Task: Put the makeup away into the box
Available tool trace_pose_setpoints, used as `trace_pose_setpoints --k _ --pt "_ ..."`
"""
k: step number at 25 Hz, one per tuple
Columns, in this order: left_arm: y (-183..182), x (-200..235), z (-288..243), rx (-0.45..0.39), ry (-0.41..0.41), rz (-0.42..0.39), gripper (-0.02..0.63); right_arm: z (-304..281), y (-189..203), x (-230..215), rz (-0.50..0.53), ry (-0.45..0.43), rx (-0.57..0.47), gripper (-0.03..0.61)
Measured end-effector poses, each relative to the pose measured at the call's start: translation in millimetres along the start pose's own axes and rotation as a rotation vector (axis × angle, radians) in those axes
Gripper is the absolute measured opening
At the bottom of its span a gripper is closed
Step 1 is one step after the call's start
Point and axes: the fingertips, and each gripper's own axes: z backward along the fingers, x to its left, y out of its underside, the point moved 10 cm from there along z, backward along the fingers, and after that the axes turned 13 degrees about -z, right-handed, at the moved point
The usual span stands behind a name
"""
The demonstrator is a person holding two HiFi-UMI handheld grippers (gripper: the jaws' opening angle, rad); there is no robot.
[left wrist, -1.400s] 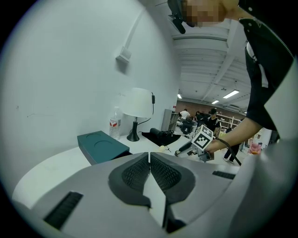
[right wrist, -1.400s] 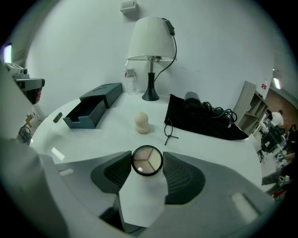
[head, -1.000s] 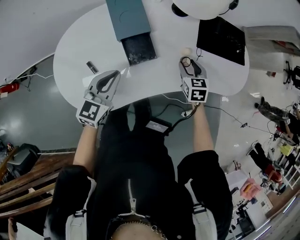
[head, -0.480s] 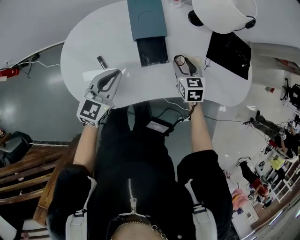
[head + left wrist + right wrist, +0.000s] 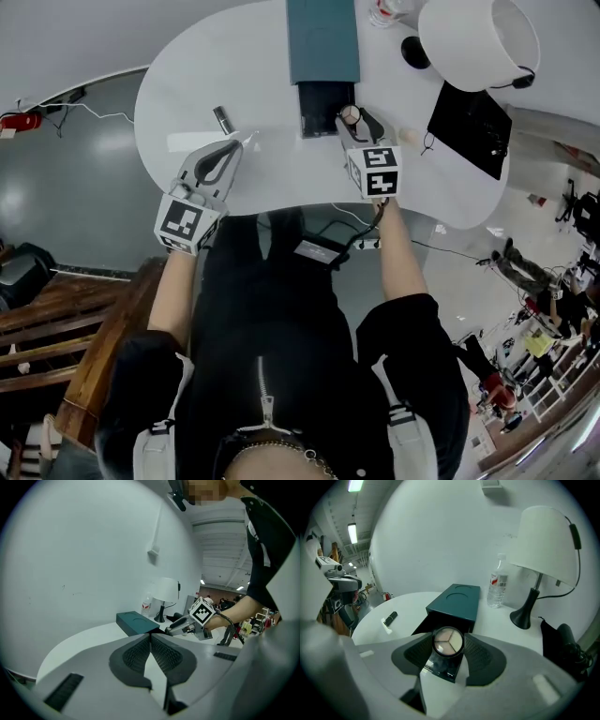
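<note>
1. White and rounded, the table (image 5: 187, 94) is carrying everything we are watching, with grey floor showing around it and a cluttered hall far off at the right.
2. We are seeing a teal box (image 5: 323, 37) lying at the far middle of the table, its dark drawer (image 5: 323, 105) standing pulled out toward the person.
3. We are watching the right gripper (image 5: 356, 124) clamping a round makeup compact (image 5: 448, 641) between its pads, three pale shades showing on the compact's face.
4. That compact is hanging at the drawer's near right corner in the head view, and in the right gripper view it is sitting just before the drawer's open mouth. We are not able to tell whether it is touching the drawer.
5. We are finding the left gripper (image 5: 150, 641) pressed closed with nothing between its ribbed pads, held over the table's near left edge, well apart from the box.
6. A small dark makeup tube (image 5: 222, 119) is lying on the table between the left gripper and the box, left of the drawer, near a pale strip (image 5: 192, 141).
7. Beyond the box we are noting a clear water bottle (image 5: 498, 588) and a white lamp (image 5: 543, 541) on a black stand, and a black pouch (image 5: 472, 117) is lying at the right.
</note>
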Motion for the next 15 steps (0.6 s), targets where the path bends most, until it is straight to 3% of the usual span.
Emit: trace_pose_setpoints --k 15 --pt "20 25 34 0.03 -0.082 0.053 0.014 -54 -15 38 0.076 -0.037 0.095 0.21"
